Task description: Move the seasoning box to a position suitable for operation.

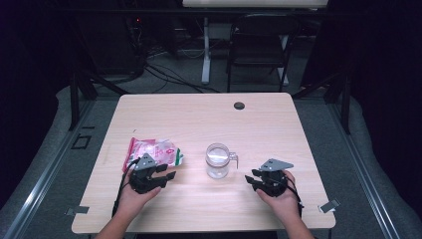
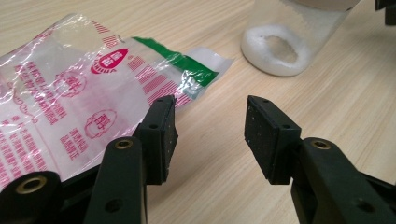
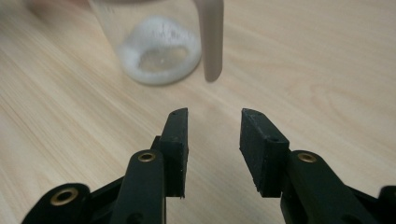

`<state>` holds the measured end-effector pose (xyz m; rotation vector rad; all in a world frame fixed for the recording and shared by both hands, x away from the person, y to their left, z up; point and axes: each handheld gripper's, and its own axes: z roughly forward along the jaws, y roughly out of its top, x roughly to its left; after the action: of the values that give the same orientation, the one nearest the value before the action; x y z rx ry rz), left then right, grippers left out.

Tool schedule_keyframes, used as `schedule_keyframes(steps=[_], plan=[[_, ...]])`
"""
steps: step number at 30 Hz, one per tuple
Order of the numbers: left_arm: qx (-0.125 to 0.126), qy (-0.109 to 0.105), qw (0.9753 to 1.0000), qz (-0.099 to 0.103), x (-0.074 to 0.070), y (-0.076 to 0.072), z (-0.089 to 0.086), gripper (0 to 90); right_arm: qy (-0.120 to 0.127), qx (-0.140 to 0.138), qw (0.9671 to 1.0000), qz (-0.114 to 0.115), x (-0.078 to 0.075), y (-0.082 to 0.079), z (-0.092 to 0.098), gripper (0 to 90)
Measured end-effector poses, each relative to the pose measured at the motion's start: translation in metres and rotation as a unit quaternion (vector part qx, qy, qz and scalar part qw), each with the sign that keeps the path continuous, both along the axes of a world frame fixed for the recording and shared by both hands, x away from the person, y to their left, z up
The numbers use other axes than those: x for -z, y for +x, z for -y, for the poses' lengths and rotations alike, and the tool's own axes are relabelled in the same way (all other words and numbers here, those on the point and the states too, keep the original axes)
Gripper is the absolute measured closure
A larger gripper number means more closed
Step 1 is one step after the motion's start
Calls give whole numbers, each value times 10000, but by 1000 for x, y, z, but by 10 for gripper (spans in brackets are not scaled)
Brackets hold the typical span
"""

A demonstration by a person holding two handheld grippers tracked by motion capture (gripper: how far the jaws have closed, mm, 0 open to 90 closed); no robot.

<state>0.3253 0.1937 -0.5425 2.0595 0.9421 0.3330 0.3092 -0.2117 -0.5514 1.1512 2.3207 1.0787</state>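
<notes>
A clear plastic bag (image 1: 152, 151) with red and green print lies flat on the table's left half. My left gripper (image 1: 167, 173) rests open at the bag's near right corner. In the left gripper view its left pad overlaps the bag (image 2: 70, 107) edge, and nothing lies between the jaws of the left gripper (image 2: 210, 135). A clear cup with a handle (image 1: 219, 160) stands mid-table with a little white powder in its bottom. My right gripper (image 1: 252, 180) sits open to the cup's right. In the right gripper view, the right gripper (image 3: 214, 149) faces the cup's handle (image 3: 211, 42) a short way off.
The wooden table (image 1: 199, 124) has a dark round cable hole (image 1: 239, 105) near its far edge. Beyond it stand a black folding chair (image 1: 259, 45) and a white desk leg (image 1: 206, 50). Metal clips (image 1: 328, 205) sit at the near corners.
</notes>
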Motion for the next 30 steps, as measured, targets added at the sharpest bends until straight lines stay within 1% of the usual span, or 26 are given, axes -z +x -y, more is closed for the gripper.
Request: schedule_keyframes(steps=[1, 3, 4, 5, 6, 8, 9, 12, 14, 15, 18, 20, 21, 22, 24, 25, 26, 28, 29, 30], plan=[[-14, 36, 10000, -10, 0, -1, -1, 532, -50, -5, 10000, -17, 2, 0, -1, 618], [-117, 17, 9999, 91, 0, -2, -3, 532, -192, -19, 9998, -28, 3, 0, -3, 605], [-161, -31, 9998, 87, 0, -2, -4, 531, -228, 3, 9997, -21, 4, 0, -3, 599], [-223, -133, 9997, 45, 1, -2, -6, 529, -275, 39, 9996, -9, 5, 0, -3, 594], [-243, -188, 9995, 15, 0, -2, -8, 522, -280, 83, 9996, -3, 5, 0, -1, 593], [-320, -243, 9992, 21, 1, -3, -10, 520, -248, 153, 9996, 3, 4, 1, 1, 590], [-348, -259, 9991, 36, 1, -4, -12, 516, -171, 215, 9996, 27, 4, 1, 2, 588], [-419, -356, 9985, -16, 2, -4, -17, 511, -101, 278, 9996, 49, 3, 3, 3, 581], [-473, -414, 9980, -14, 2, -5, -19, 508, -83, 284, 9996, 39, 4, 5, 3, 578], [-502, -462, 9977, 10, 2, -6, -21, 508, -21, 300, 9995, 60, 5, 6, 2, 578], [-546, -634, 9965, -9, 2, -8, -25, 509, 9, 267, 9996, 42, 6, 11, 0, 576], [-647, -648, 9958, 57, 2, -10, -28, 517, 45, 246, 9997, 14, 6, 14, -3, 575], [-768, -607, 9951, 112, 2, -12, -28, 519, 33, 217, 9998, -2, 6, 16, -4, 575], [-786, -603, 9950, 115, 2, -13, -30, 518, 35, 221, 9997, 21, 6, 17, -7, 575], [-830, -650, 9944, 83, 2, -16, -34, 519, 5, 113, 9999, 28, 5, 20, -11, 573], [-867, -638, 9942, 81, 1, -18, -36, 517, 4, 97, 9999, 63, 6, 22, -14, 572], [-935, -647, 9934, 119, 1, -21, -38, 505, -11, 86, 9999, 76, 6, 23, -16, 571], [-1003, -632, 9928, 158, 1, -24, -42, 489, -94, 16, 9999, 108, 5, 27, -22, 573], [-1056, -618, 9923, 176, 1, -26, -44, 489, -88, 21, 9998, 150, 6, 28, -24, 574], [-1084, -586, 9922, 169, 1, -28, -47, 489, -84, 4, 9999, 130, 6, 30, -26, 576]])
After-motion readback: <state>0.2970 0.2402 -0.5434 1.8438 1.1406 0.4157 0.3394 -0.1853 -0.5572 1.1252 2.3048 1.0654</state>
